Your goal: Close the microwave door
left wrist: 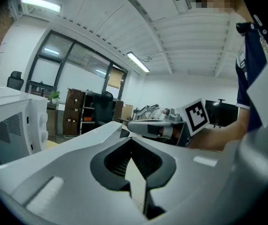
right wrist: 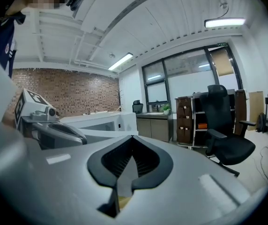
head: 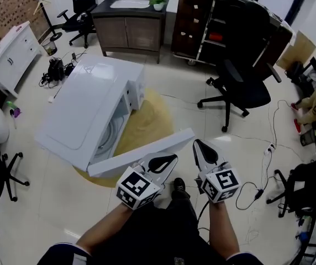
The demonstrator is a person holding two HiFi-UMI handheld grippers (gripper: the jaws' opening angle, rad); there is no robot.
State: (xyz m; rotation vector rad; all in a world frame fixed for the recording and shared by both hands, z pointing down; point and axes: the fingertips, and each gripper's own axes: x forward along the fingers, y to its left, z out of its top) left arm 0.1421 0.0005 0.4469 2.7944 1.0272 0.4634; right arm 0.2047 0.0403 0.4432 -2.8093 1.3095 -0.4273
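A white microwave (head: 89, 106) stands on a round yellowish table (head: 152, 120). Its door (head: 141, 154) is swung open toward me, a long white slab. In the head view my left gripper (head: 172, 159) points up at the door's near face, its tips close to the door or touching it. My right gripper (head: 197, 144) sits just beside the door's free corner. Both hold nothing, with black pads pressed together. The left gripper view has the microwave (left wrist: 14, 121) at the left edge and the right gripper (left wrist: 157, 126) across from it. The right gripper view looks past the left gripper (right wrist: 49, 128) to the microwave (right wrist: 99, 121).
A black office chair (head: 241, 87) stands to the right of the table. A wooden cabinet (head: 130, 29) and a dark shelf cart (head: 213, 24) line the far wall. Cables and a power strip (head: 268, 149) lie on the floor at the right. A white cabinet (head: 9, 57) is at the left.
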